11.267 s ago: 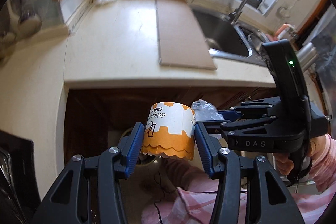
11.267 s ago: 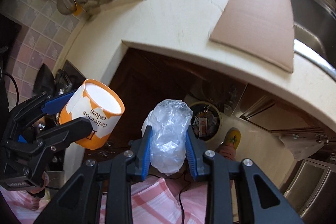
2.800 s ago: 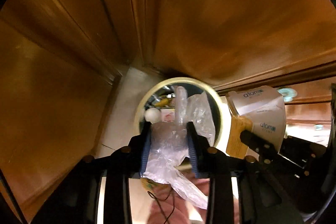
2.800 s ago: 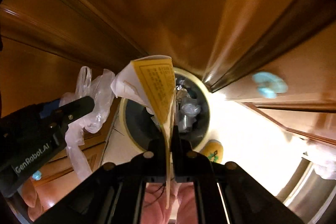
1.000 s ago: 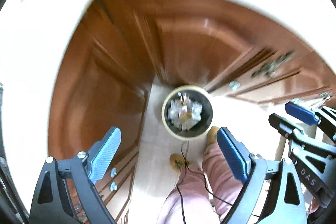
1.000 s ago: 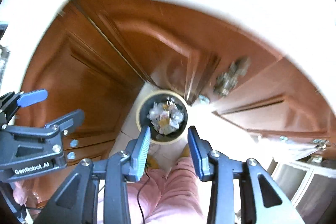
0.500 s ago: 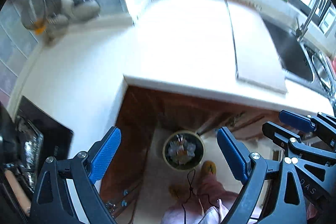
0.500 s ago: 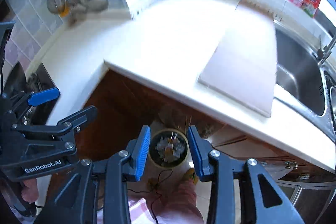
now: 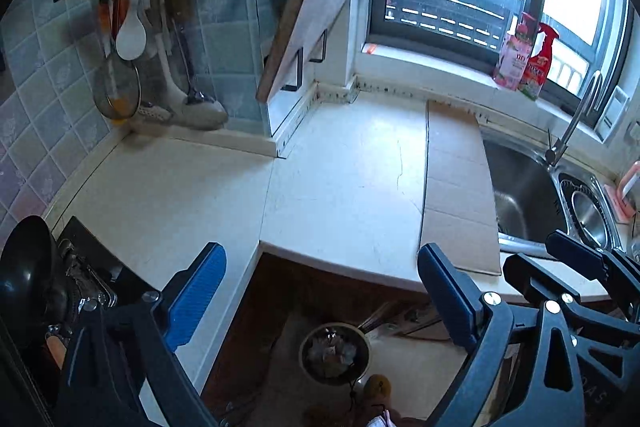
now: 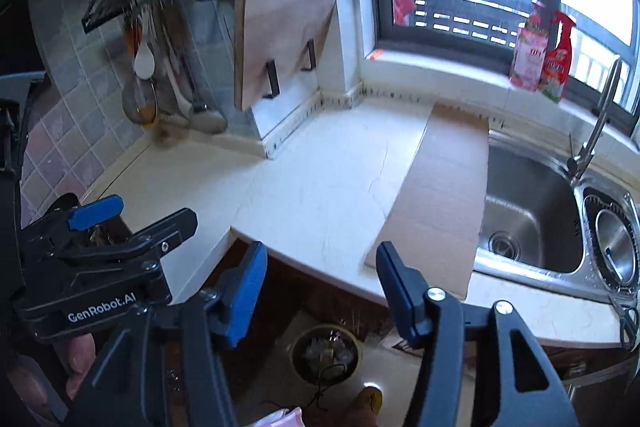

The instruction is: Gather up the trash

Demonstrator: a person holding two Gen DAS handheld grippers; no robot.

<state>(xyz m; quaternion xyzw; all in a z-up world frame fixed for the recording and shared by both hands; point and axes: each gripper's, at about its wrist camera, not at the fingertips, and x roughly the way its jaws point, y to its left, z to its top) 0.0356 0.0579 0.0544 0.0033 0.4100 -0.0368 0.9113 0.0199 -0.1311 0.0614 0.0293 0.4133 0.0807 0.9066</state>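
A round trash bin (image 9: 334, 353) stands on the floor below the counter edge, filled with crumpled plastic and paper; it also shows in the right wrist view (image 10: 325, 351). My left gripper (image 9: 322, 285) is open and empty, held high above the bin at counter height. My right gripper (image 10: 320, 277) is open and empty, also above the bin. The left gripper shows at the left of the right wrist view (image 10: 132, 215); the right gripper shows at the right of the left wrist view (image 9: 560, 263). I see no loose trash on the white counter (image 9: 340, 179).
A flat cardboard sheet (image 9: 456, 195) lies on the counter beside the steel sink (image 9: 520, 187) and faucet (image 9: 576, 115). Utensils (image 9: 132, 39) hang on the tiled wall. A cutting board (image 9: 304, 23) leans at the back. Two bottles (image 9: 524, 55) stand on the sill. A stove (image 9: 48, 287) is at left.
Both grippers have risen from the bin to counter height and tilted up toward the counter and window. The right jaws have opened wider. The plastic and paper held earlier are gone from the jaws.
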